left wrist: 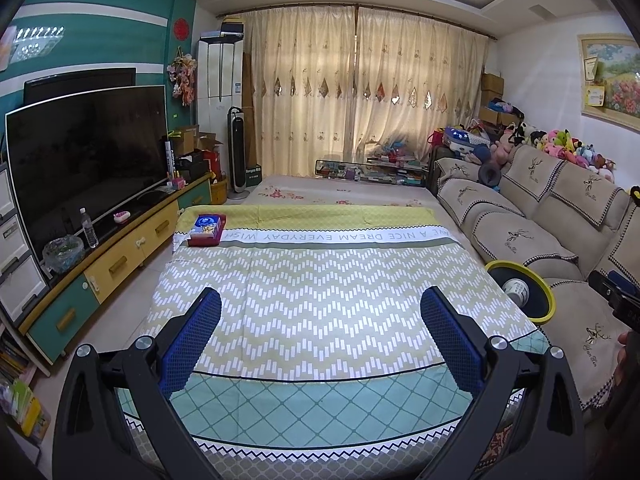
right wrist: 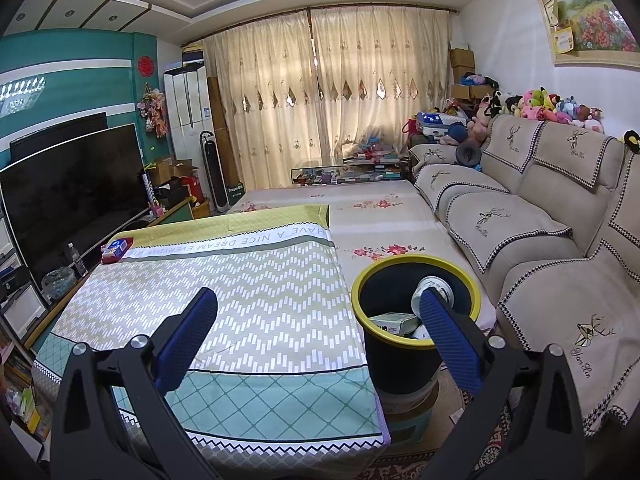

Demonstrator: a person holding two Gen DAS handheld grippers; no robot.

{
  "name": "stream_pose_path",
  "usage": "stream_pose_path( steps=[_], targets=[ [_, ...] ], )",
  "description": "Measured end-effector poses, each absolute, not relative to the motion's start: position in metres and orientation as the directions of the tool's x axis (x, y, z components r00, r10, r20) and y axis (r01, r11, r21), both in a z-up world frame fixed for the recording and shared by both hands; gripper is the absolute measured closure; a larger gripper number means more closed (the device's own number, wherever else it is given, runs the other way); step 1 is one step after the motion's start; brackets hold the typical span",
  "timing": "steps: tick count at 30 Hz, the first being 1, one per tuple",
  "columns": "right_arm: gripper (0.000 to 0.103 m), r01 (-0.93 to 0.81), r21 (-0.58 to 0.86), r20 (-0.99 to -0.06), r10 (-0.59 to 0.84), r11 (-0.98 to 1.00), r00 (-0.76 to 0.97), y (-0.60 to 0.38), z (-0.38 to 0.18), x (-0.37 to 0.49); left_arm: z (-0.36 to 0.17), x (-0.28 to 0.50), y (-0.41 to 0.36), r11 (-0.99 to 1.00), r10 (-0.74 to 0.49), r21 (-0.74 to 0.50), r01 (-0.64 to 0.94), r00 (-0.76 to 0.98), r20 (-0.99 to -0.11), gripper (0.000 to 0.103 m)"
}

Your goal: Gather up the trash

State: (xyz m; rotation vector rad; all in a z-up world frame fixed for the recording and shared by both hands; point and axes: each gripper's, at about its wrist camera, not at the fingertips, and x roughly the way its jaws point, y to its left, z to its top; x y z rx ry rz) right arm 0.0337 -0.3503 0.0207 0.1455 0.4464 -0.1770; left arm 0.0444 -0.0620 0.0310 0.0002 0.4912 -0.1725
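And there we were, over the broad table draped in a green, white and teal zigzag-patterned cloth (left wrist: pixel 320 292), which filled the middle of the room between the long yellow-and-teal TV cabinet (left wrist: pixel 120 256) on the left and the beige cushioned sofa (right wrist: pixel 540 240) on the right. Most of that cloth lay bare, which we judged meant the collecting was largely done.

Next in size, the round black bin with the yellow rim (right wrist: pixel 416 320) stood just off the table's near right corner, perched on a stack of containers, so, as we read it, its mouth sat about level with the tabletop for easy dropping. Inside it we saw a white paper cup (right wrist: pixel 434 292) on its side and a small pale carton (right wrist: pixel 394 322).

Our left gripper (left wrist: pixel 320 340) hovered over the near edge of the table, blue-padded fingers (left wrist: pixel 188 348) spread wide, holding nothing. Our right gripper (right wrist: pixel 316 344) hung near the bin, its fingers likewise spread apart and empty.

Smallest of all: at the far left corner of the cloth sat a flat red tray carrying blue-and-white packets (left wrist: pixel 206 231), the only thing left on the table. Trash or not, we could not tell.
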Motion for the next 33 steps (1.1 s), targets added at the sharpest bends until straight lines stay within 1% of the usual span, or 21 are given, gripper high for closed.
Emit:
stream_pose_path(
  steps=[33],
  targets=[
    [0.007,0.196,0.110,-0.455,-0.126,0.974,0.881,-0.341,0.013,0.040,0.025,0.049,-0.062,0.983,-0.178,-0.053,0.174,0.857,-0.484,0.005]
  ],
)
